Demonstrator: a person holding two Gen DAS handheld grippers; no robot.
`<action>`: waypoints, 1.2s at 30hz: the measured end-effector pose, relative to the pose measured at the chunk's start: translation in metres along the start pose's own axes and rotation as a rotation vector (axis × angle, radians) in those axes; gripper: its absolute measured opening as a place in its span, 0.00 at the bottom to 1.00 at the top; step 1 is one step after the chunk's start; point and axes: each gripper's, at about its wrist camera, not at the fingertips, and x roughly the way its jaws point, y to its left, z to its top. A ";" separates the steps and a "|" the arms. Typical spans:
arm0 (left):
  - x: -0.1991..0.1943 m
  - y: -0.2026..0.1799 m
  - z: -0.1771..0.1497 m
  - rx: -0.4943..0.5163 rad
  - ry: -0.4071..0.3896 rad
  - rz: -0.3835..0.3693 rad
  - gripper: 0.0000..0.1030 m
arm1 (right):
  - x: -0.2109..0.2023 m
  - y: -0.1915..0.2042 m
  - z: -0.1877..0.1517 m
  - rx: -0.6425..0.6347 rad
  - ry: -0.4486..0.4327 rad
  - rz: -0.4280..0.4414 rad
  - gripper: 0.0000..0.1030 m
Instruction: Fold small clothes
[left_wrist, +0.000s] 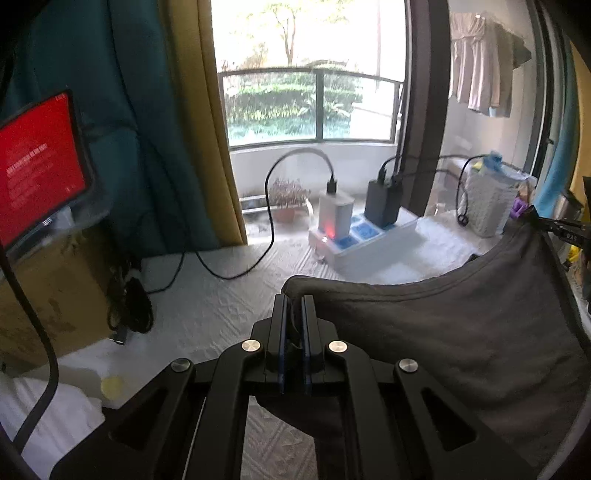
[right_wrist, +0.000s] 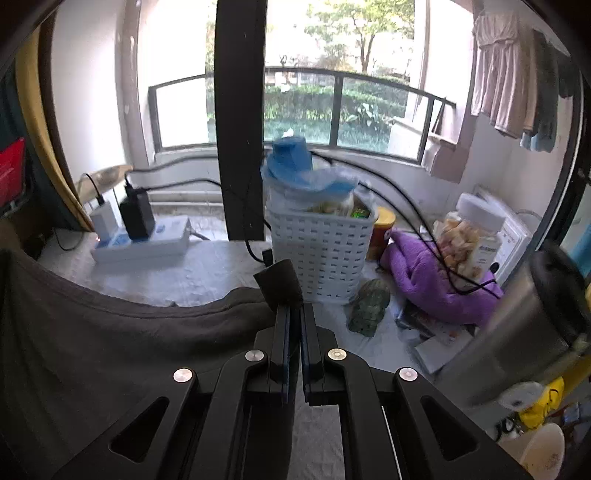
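Observation:
A dark grey garment (left_wrist: 461, 332) hangs stretched between my two grippers above a white textured cloth (left_wrist: 221, 295) on the table. My left gripper (left_wrist: 294, 301) is shut on one corner of the garment, and the fabric sags away to the right. In the right wrist view the same grey garment (right_wrist: 92, 339) spreads to the left. My right gripper (right_wrist: 294, 308) is shut on its other corner, and a flap of fabric sticks up above the fingertips. The right gripper also shows at the far right edge of the left wrist view, holding the raised corner.
A white power strip (left_wrist: 365, 243) with plugged chargers and cables lies at the back. A white basket (right_wrist: 317, 243), a purple cloth (right_wrist: 424, 280), a jar (right_wrist: 469, 236) and a steel cup (right_wrist: 524, 325) crowd the right. A cardboard box (left_wrist: 48, 295) and red screen (left_wrist: 37, 166) stand left.

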 end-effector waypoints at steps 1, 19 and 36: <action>0.005 0.001 -0.001 -0.001 0.007 0.000 0.06 | 0.005 0.000 0.000 -0.001 0.010 0.001 0.05; 0.027 0.022 -0.024 -0.073 0.147 0.046 0.53 | 0.028 0.013 -0.007 -0.085 0.078 -0.045 0.11; -0.068 -0.014 -0.082 -0.061 0.082 -0.034 0.65 | -0.078 0.016 -0.069 -0.059 0.048 -0.087 0.84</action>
